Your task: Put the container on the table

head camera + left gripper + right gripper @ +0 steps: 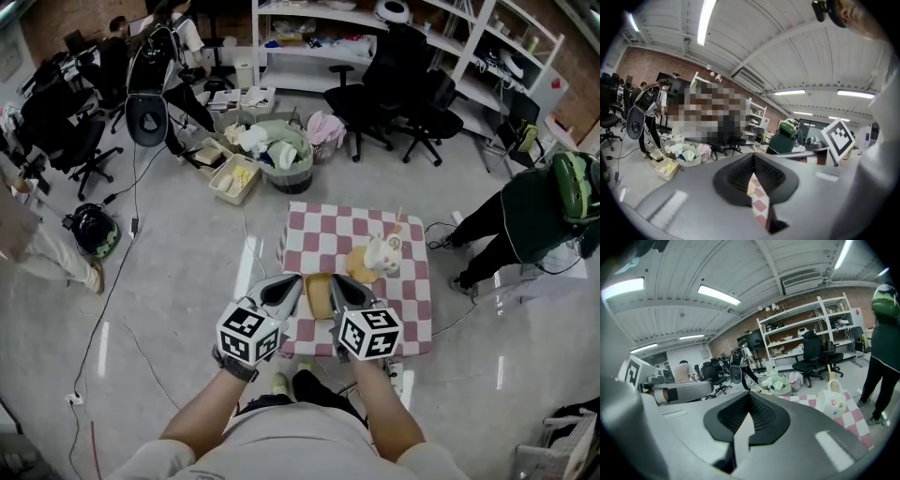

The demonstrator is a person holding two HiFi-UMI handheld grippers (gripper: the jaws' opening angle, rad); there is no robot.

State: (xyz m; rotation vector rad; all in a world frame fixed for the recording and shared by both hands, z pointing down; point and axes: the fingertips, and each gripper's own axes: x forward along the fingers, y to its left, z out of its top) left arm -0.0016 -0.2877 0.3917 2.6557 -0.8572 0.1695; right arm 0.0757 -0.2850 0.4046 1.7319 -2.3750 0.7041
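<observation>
A small table with a pink-and-white checked cloth [328,234] stands just ahead of me. A tan container [319,296] lies at its near edge, between my two grippers; whether they touch it I cannot tell. My left gripper [294,285] is at its left side, and my right gripper [337,285] at its right. Both are shut with nothing between the jaws. In the left gripper view only a sliver of cloth [760,202] shows past the left gripper [753,169]. The right gripper [749,409] points past a white mug [832,404], which rests on a tan plate [362,266].
A laundry basket [286,155] and a beige bin [234,178] stand on the floor beyond the table. Office chairs [403,94] and shelves line the back. A person in dark green [534,211] is close to the table's right side. A helmet [94,230] lies on the floor at the left.
</observation>
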